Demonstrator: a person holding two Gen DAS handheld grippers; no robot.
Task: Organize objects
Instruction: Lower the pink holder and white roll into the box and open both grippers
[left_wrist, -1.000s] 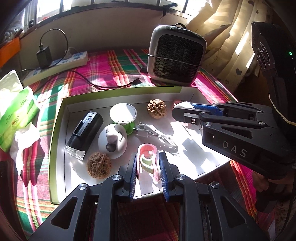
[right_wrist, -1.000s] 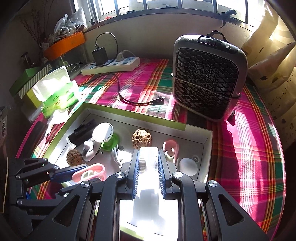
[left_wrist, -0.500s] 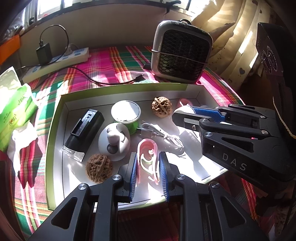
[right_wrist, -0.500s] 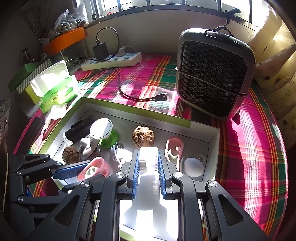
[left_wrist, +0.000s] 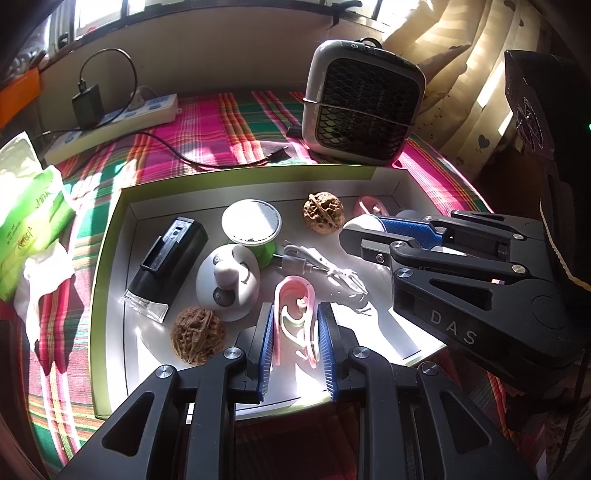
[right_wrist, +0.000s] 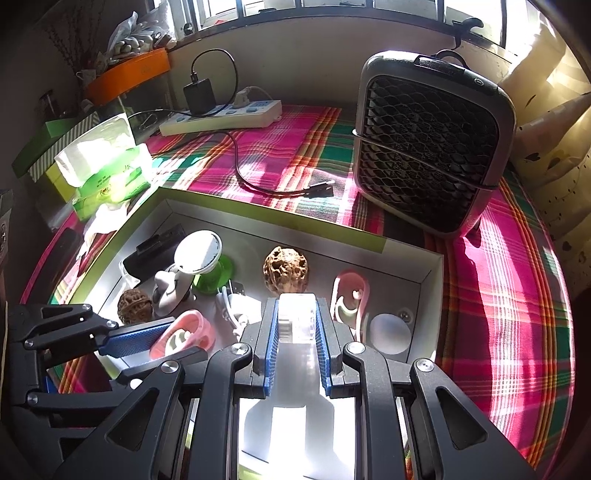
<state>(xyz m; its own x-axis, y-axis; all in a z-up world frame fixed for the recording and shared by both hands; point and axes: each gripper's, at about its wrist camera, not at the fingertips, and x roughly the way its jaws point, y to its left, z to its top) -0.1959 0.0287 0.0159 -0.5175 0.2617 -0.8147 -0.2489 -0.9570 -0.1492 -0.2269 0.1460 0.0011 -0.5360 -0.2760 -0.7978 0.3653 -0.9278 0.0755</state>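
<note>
A: Left gripper (left_wrist: 295, 328)?
B: Jaws clamp the pink plastic hook clip (left_wrist: 294, 315) above the shallow white tray's (left_wrist: 110, 236) near edge, long axis running away.
A: Right gripper (right_wrist: 295, 325)?
B: Farther right, jaws pinching a clear plastic block (right_wrist: 296, 317).

Pink-green plaid tablecloth (right_wrist: 509, 280), lime-rimmed white tray (left_wrist: 110, 236), brown walnut (right_wrist: 285, 270), pink clip (left_wrist: 295, 317), blue claw pads (right_wrist: 272, 339)

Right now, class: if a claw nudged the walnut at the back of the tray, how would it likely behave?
The walnut would probably roll, being rounded and free-standing. Its ridged shell looks grippy and stiff. It is likely light.
</note>
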